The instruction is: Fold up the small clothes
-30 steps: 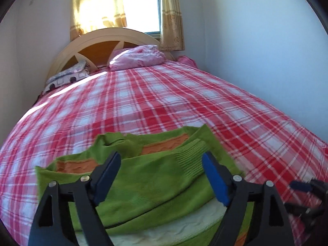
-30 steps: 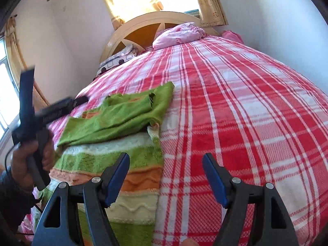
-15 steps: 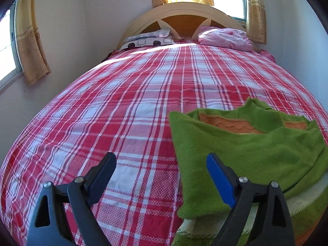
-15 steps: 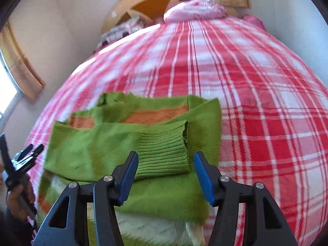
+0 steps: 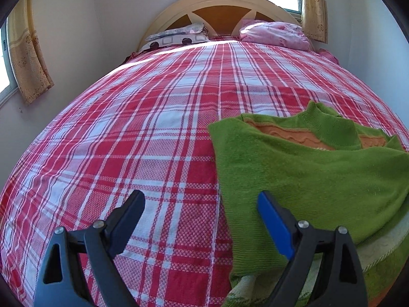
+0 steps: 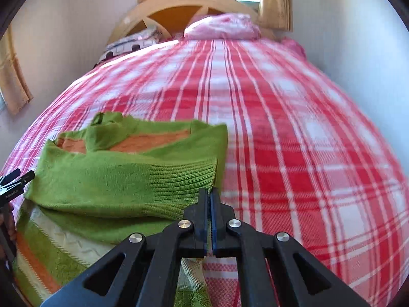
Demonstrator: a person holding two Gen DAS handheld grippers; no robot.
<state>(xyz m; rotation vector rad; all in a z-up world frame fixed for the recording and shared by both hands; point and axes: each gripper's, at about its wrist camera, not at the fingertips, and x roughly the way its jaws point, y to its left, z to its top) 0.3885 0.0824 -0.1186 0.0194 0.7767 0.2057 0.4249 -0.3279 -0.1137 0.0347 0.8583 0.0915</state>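
Note:
A small green knit sweater [image 5: 306, 168] with orange and cream stripes lies on the red plaid bed, sleeves folded across its chest. My left gripper [image 5: 202, 220] is open and empty, low over the bed at the sweater's left edge. In the right wrist view the sweater [image 6: 102, 184] lies at the lower left, its ribbed cuff [image 6: 184, 176] pointing right. My right gripper [image 6: 210, 194] is shut at the cuff's lower right corner, pinching the sweater's edge. The left gripper also shows at the far left of that view [image 6: 15, 179].
The red plaid bedspread [image 5: 153, 128] covers the whole bed. A pink pillow [image 5: 273, 33] and a patterned pillow [image 5: 179, 35] lie against the wooden headboard [image 5: 219, 7]. Walls stand close on both sides, with curtains [image 5: 25, 58] at the left window.
My right gripper has moved down to the ribbed cuff and closed on the sweater's edge. My left gripper has dropped slightly and stayed open beside the sweater's left edge.

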